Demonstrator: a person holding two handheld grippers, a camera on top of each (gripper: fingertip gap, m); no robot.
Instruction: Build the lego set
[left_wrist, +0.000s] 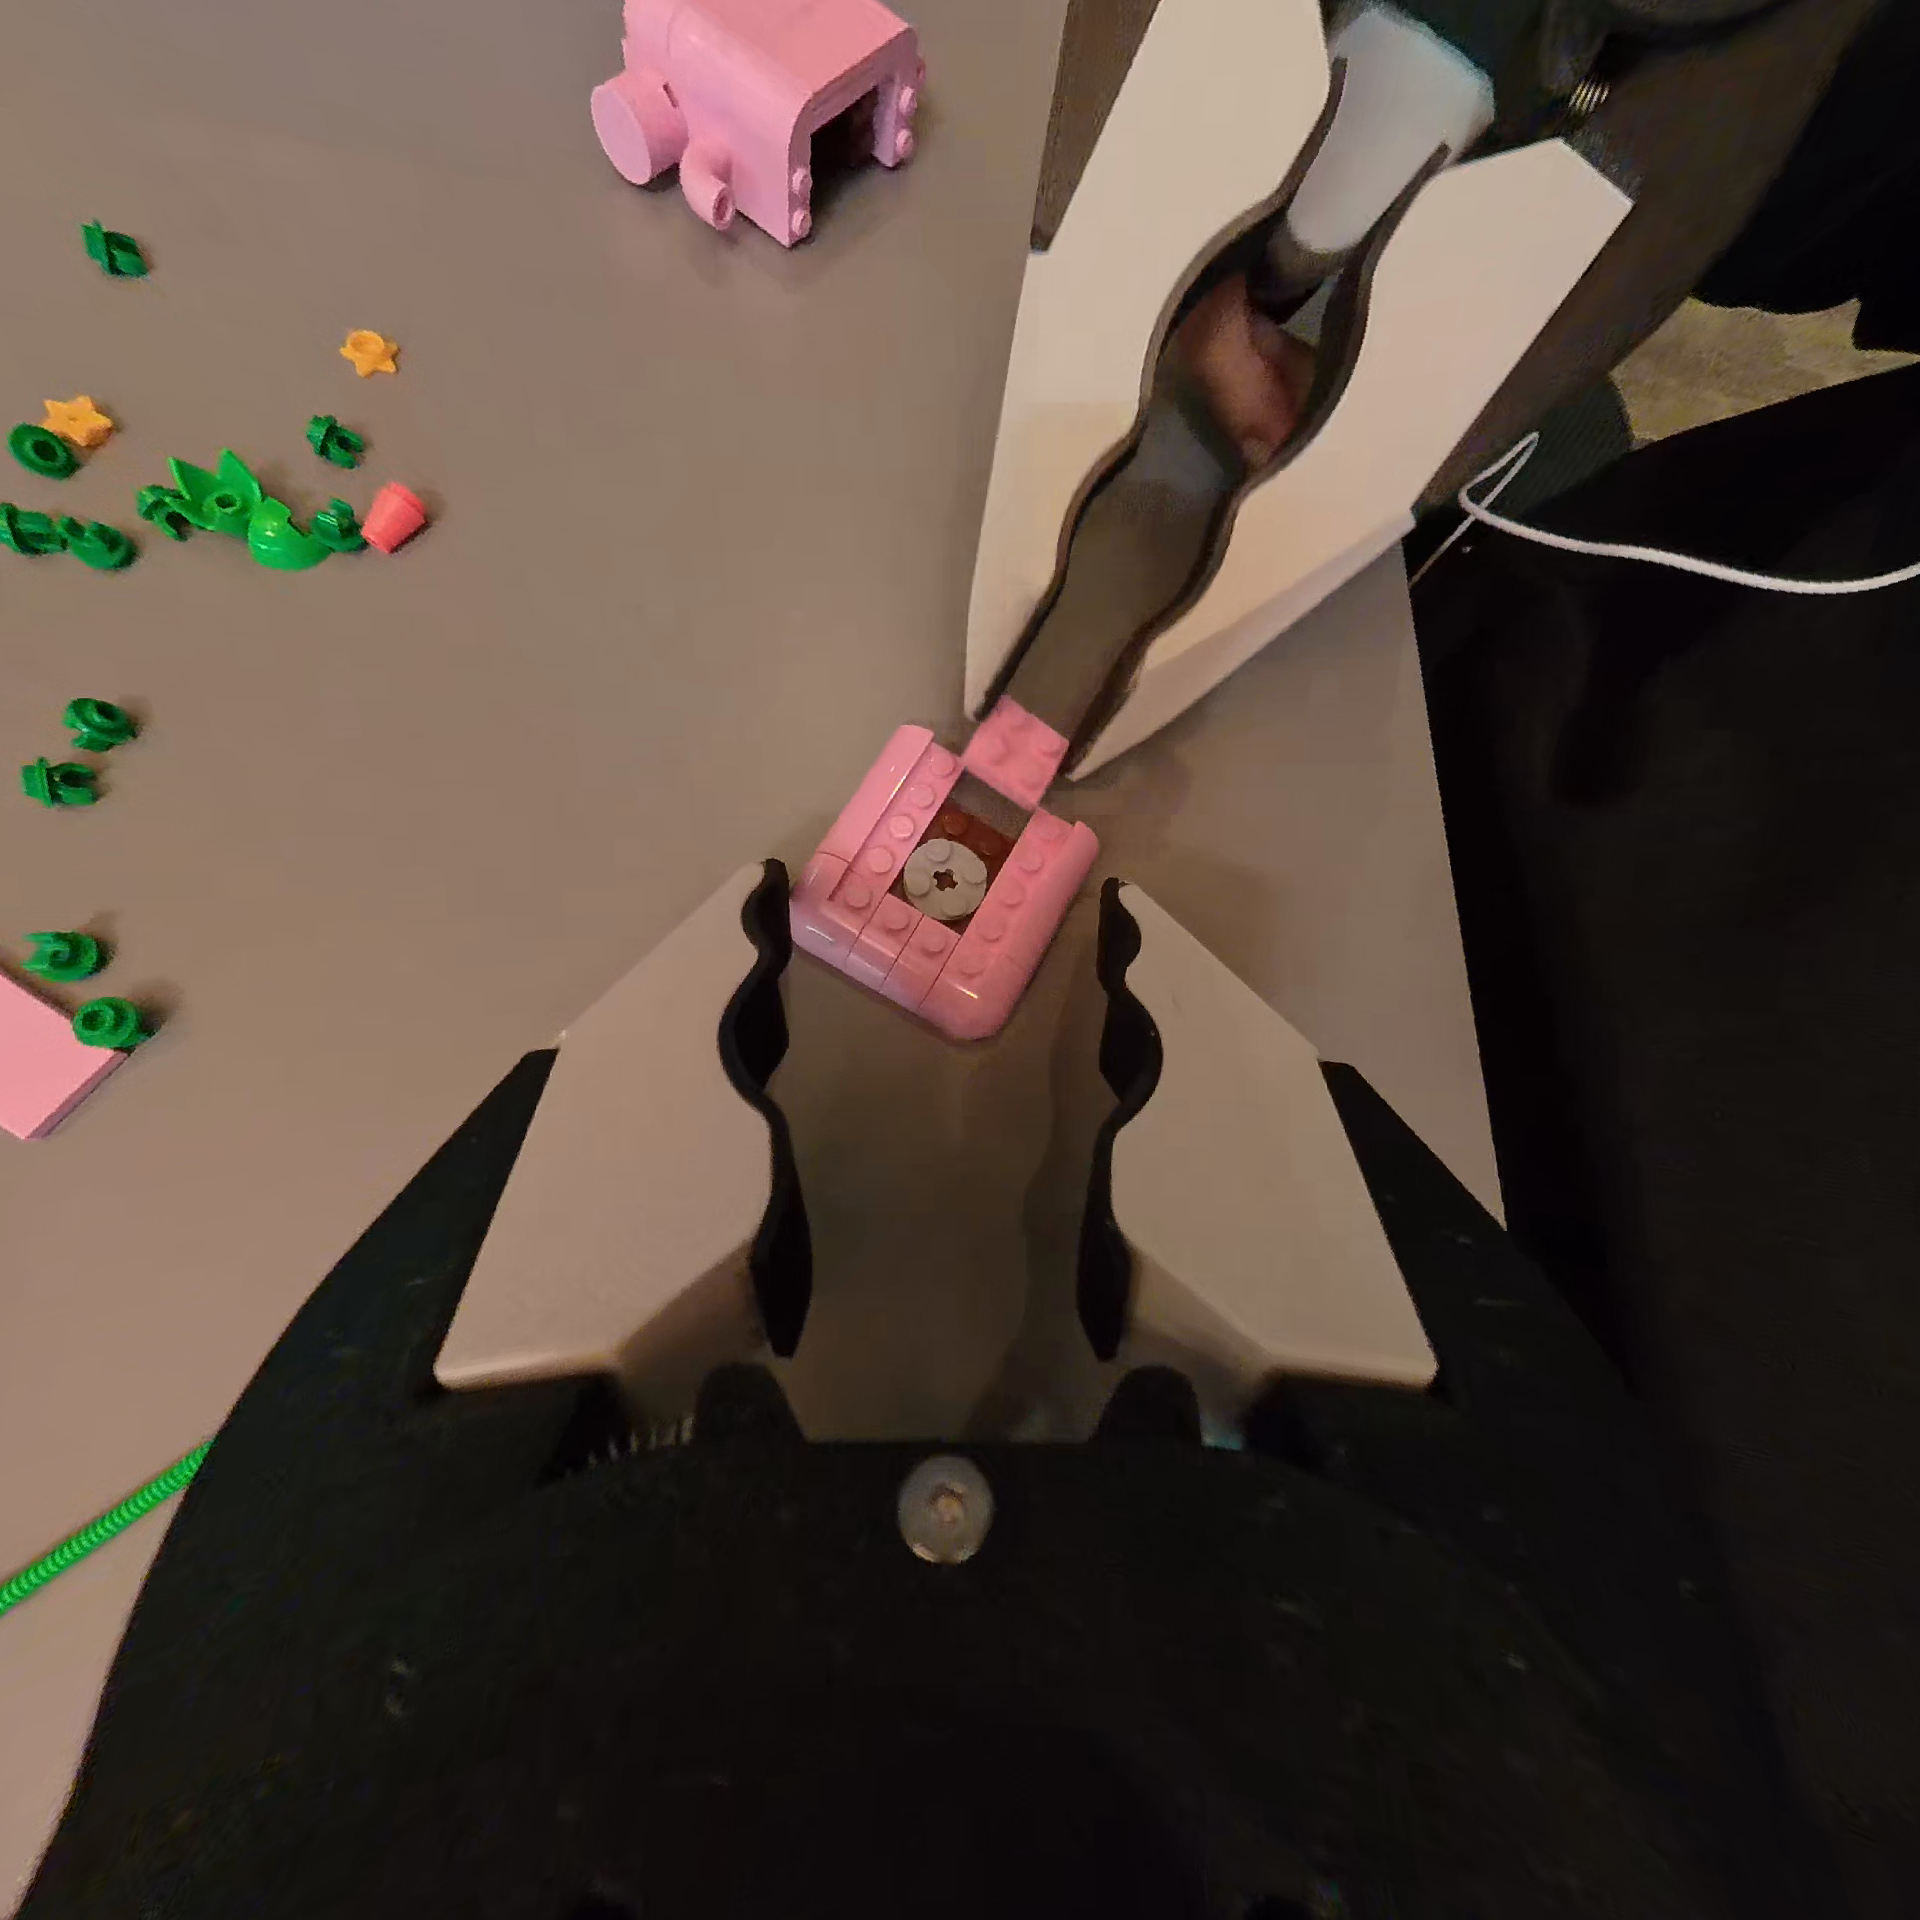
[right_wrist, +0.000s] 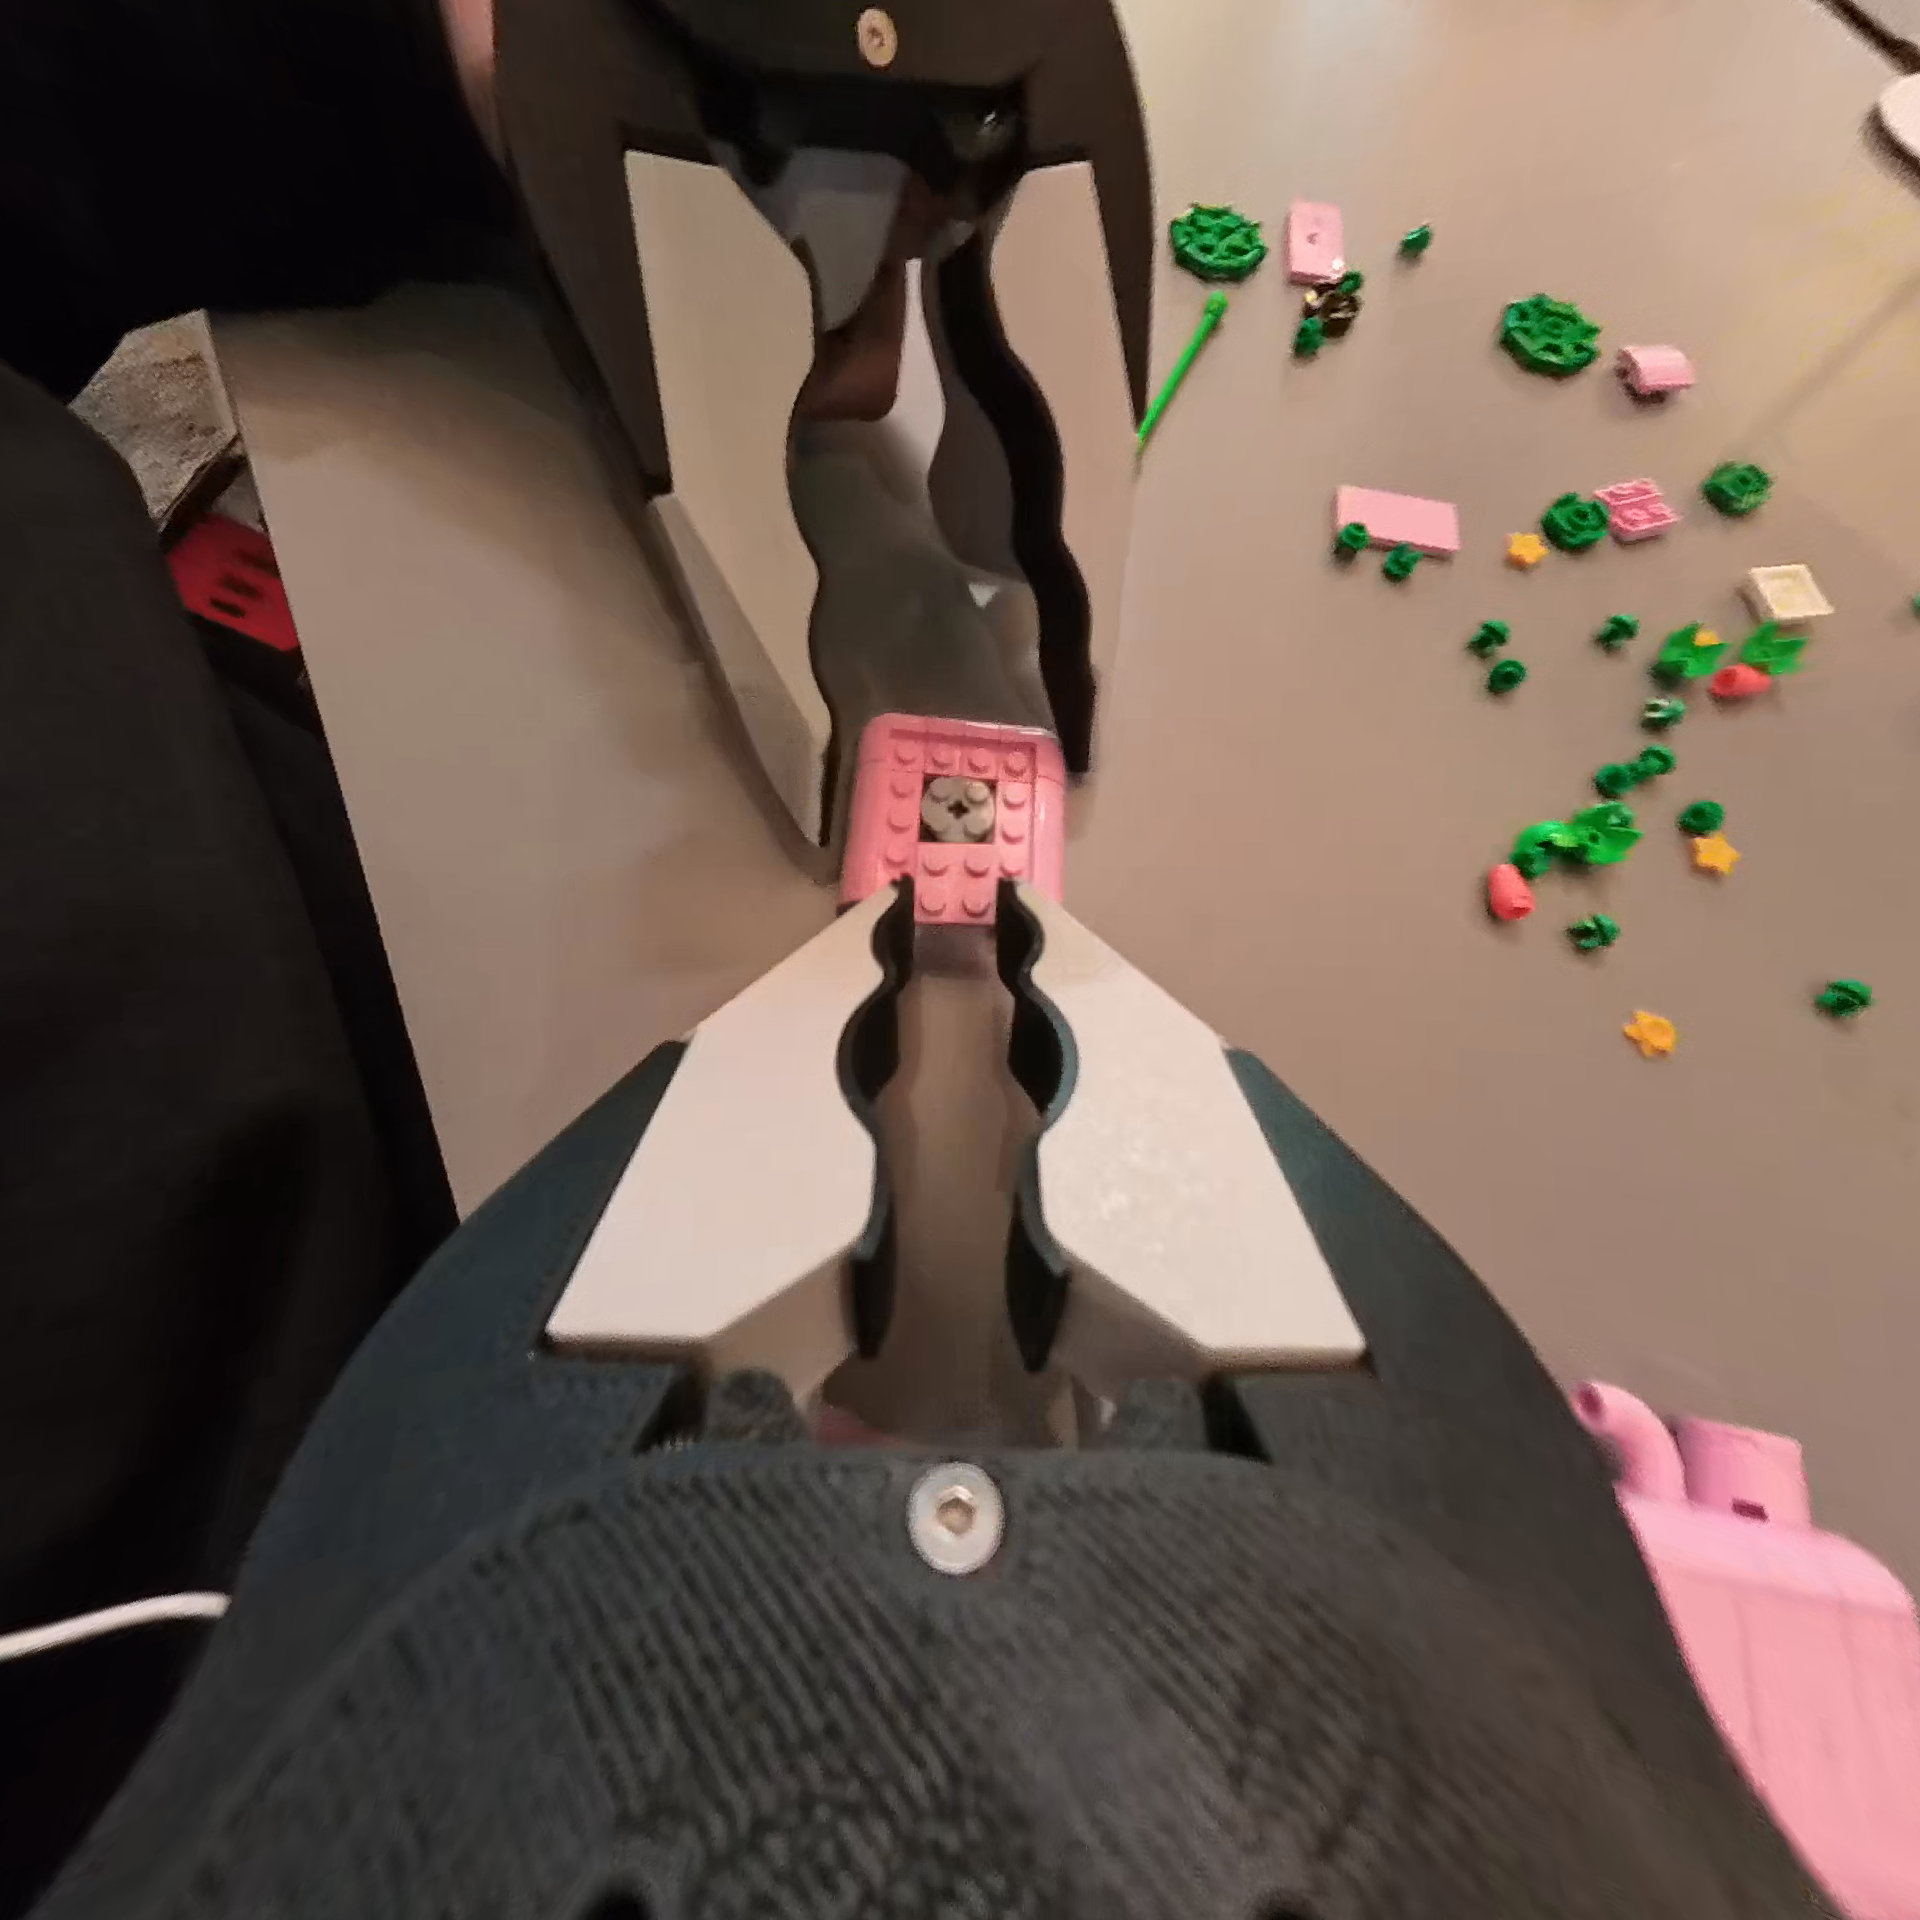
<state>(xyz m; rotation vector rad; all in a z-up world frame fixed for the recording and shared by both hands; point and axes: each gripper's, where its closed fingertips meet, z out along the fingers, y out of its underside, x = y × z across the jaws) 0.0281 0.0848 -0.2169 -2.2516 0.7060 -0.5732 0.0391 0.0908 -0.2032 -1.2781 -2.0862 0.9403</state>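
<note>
A pink square frame assembly (left_wrist: 883, 935) with a grey round plate (left_wrist: 943, 879) in its hollow sits low over the grey table (left_wrist: 623, 623). My left gripper (left_wrist: 940, 883) has its fingertips against two opposite sides of the frame and holds it. My right gripper (left_wrist: 1031, 750) comes in from the upper right, shut on a small pink plate (left_wrist: 1003, 743) held at the frame's open side. In the right wrist view the right gripper (right_wrist: 956, 896) pinches the plate (right_wrist: 954, 883) against the frame (right_wrist: 883, 810), and the left gripper (right_wrist: 954, 798) flanks the frame from above.
A larger pink build (left_wrist: 758, 104) stands at the far side. Several small green pieces (left_wrist: 229, 509), orange stars (left_wrist: 369, 353), a coral piece (left_wrist: 395, 516) and a pink tile (left_wrist: 42, 1060) lie scattered left. The table edge (left_wrist: 1444, 935) and dark clothing are close on the right. My left and right fingertips are right by each other. It is some 10 centimetres from my left tips to the coral piece (left_wrist: 395, 516). The right camera catches it too, in the right wrist view (right_wrist: 1503, 884).
</note>
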